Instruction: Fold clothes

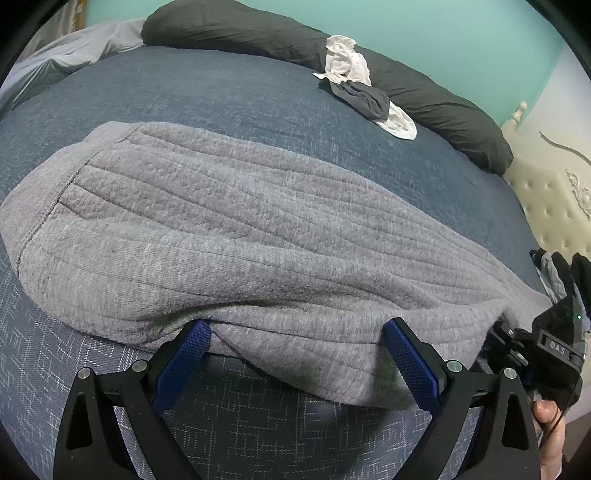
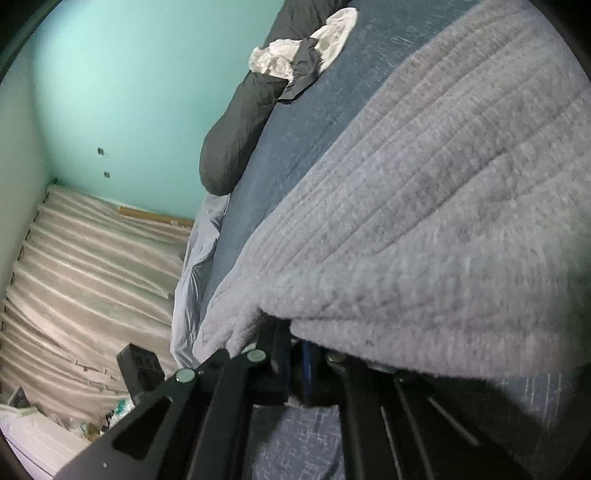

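A grey quilted garment lies spread across the blue bed cover. My left gripper stands open at its near hem, with the blue pads wide apart and a fold of the hem between them, not pressed. In the right wrist view the garment drapes over my right gripper, whose jaws are together under the lifted edge, tips hidden by cloth. In the left wrist view the right gripper sits at the garment's right corner, which is drawn up to it, with a hand below.
A long dark grey pillow lies along the far side, with a small white and dark heap of clothes beside it. A cream tufted headboard stands at the right. Beyond the bed's edge are a pale sheet and striped floor.
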Available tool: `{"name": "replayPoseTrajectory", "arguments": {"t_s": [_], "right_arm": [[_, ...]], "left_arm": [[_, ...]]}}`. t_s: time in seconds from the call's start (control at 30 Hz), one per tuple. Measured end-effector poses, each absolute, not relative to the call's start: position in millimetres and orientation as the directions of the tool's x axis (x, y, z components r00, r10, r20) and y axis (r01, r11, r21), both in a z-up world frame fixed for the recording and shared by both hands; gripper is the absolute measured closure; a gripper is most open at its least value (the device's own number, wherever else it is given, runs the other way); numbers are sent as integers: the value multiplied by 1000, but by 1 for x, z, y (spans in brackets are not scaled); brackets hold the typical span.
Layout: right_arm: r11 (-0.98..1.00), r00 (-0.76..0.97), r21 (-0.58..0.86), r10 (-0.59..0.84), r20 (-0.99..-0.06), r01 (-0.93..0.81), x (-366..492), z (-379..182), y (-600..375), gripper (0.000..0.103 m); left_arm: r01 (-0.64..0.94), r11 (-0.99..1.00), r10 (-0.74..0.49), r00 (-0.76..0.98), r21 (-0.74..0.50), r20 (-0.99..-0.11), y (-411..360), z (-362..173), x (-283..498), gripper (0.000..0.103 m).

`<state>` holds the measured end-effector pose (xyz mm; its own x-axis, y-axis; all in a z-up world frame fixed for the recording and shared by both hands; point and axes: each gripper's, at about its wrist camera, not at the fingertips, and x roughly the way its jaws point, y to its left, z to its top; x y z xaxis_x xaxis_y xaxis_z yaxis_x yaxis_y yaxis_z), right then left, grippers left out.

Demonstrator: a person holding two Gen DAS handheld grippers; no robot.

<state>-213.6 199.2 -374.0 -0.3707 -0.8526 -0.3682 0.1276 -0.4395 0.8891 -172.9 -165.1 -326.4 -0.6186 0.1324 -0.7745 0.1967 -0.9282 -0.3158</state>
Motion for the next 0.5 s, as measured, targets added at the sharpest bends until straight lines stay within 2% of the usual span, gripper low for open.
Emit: {"name": "replayPoseTrajectory", "arguments": {"t_s": [0.13,0.5], "right_arm": [[-431,-355,890,-863,-359,149,-202,-363,197,100],[-540,-237,839,-826,-512,68,-184,-387,188,100]], "left_arm": [[199,-927,133,-619,-318,-774,-165,-326,-173,5],[211,-925,124,-619,-316,-775,-163,-323,-173,5]]}}
